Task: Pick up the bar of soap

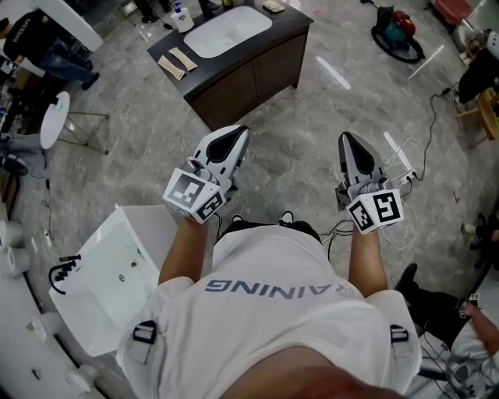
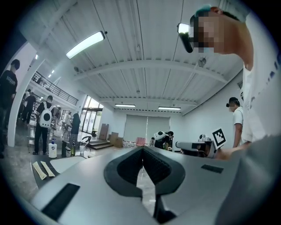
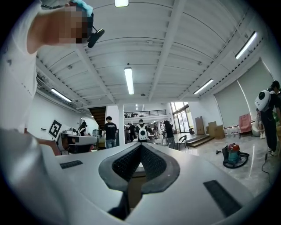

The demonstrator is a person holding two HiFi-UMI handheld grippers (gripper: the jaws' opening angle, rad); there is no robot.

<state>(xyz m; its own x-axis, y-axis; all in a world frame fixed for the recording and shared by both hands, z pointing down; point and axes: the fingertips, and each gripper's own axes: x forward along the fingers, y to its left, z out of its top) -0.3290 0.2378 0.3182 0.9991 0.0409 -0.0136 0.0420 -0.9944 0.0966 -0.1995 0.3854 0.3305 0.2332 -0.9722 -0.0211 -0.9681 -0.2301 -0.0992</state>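
Observation:
A dark vanity cabinet (image 1: pixel 257 66) with a white sink (image 1: pixel 228 31) stands on the far side of the floor. On its counter lie two beige strips (image 1: pixel 178 62), a pump bottle (image 1: pixel 183 17) and a small pale block (image 1: pixel 273 6) at the far right corner; I cannot tell whether that block is the soap. My left gripper (image 1: pixel 240 134) (image 2: pixel 142 149) and right gripper (image 1: pixel 346 140) (image 3: pixel 140 147) are held at waist height, well short of the cabinet. Both point up and forward, are shut, and hold nothing.
A white basin (image 1: pixel 109 273) lies on a surface at the lower left. A round white stool (image 1: pixel 54 121) stands at the left. A vacuum cleaner (image 1: pixel 398 35) and loose cables (image 1: pixel 405 167) are on the floor at the right. Several people stand around the hall.

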